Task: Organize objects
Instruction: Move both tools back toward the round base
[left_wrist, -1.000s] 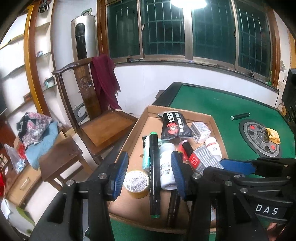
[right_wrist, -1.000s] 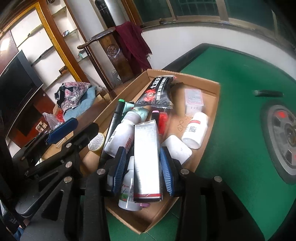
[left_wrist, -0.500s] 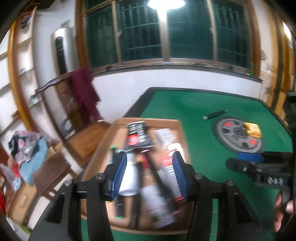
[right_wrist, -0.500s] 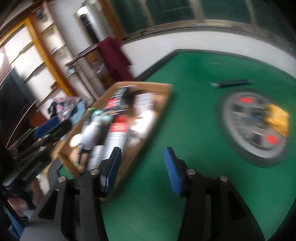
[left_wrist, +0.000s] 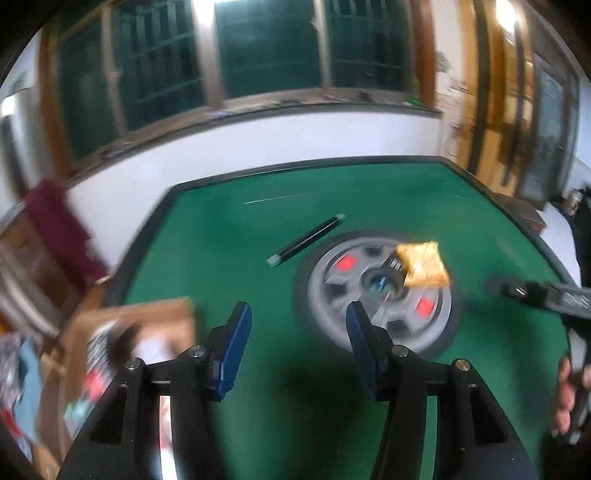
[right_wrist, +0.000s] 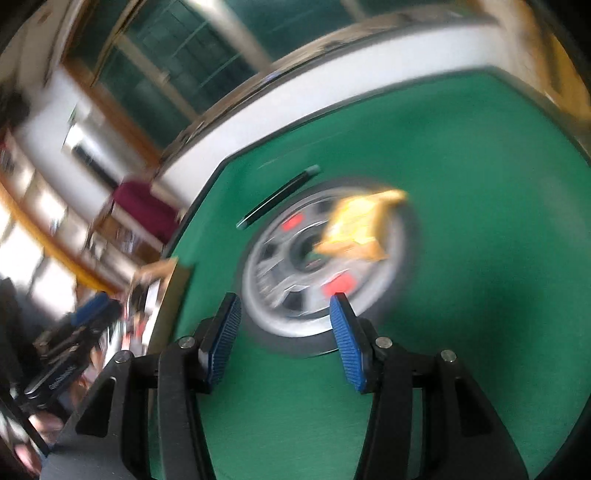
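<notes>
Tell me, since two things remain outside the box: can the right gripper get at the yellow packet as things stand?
Probably yes. The right gripper has open, empty jaws, and the yellow packet lies exposed on the grey dial ahead, with nothing between.

Support surface: a table (left_wrist: 369, 192) covered in green felt with a dark raised border. A round grey centre panel (left_wrist: 376, 295) with red squares is set into the felt. A yellow packet (left_wrist: 423, 264) lies on the panel, toward its 1 o'clock edge. A dark pen-like stick with pale ends (left_wrist: 306, 240) lies directly on the felt at the panel's 10 o'clock, just beside its rim, slanted. A cardboard box (left_wrist: 144, 314) stands on the table at the panel's 8 o'clock, well apart; its contents are too blurred to identify.
</notes>
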